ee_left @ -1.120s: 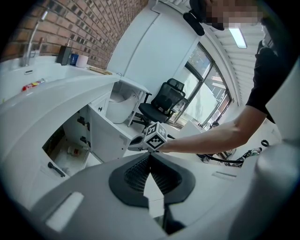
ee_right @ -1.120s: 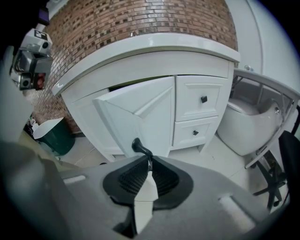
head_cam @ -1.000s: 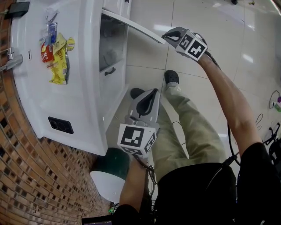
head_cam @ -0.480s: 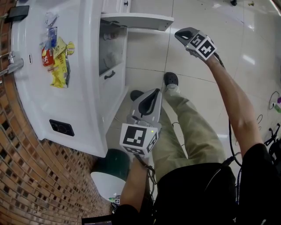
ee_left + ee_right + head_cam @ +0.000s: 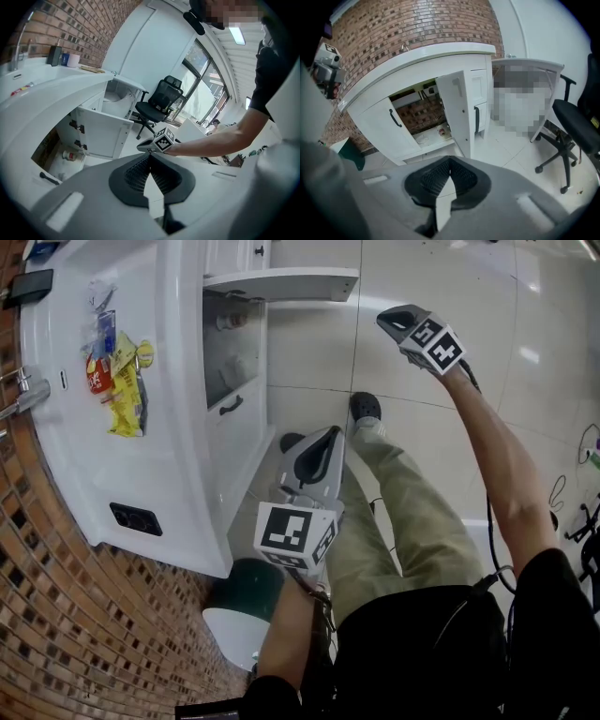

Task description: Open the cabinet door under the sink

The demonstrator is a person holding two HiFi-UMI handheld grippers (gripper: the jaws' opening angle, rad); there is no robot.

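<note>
Cabinet door (image 5: 281, 284) under the sink (image 5: 70, 456) is already swung well out, roughly square to the cabinet front. In the right gripper view it shows free edge towards the camera, with the brick back wall and a small bottle (image 5: 440, 132) visible inside. Right gripper (image 5: 387, 321) is off the door, out over the floor tiles and near the free edge but not touching it; jaws closed together, nothing in them. Left gripper (image 5: 324, 439) hangs low by the person's leg, well apart from the cabinet, jaws also closed and empty. I'd call the task basically done, so what's left is backing out cleanly. Pull the right gripper straight away from the door edge rather than sweeping sideways, since a knock on that edge would likely swing the door back. If more opening is wanted, don't go for the handle again. Push with the closed jaws on the inner face near the free edge, slowly, and stop before the hinge limit. The neighbouring door (image 5: 384, 124) is shut; leave it. Watch the office chair (image 5: 574, 129) off to the right when backing away, and keep the left gripper clear of the green bin (image 5: 246, 594) beside the cabinet.
</note>
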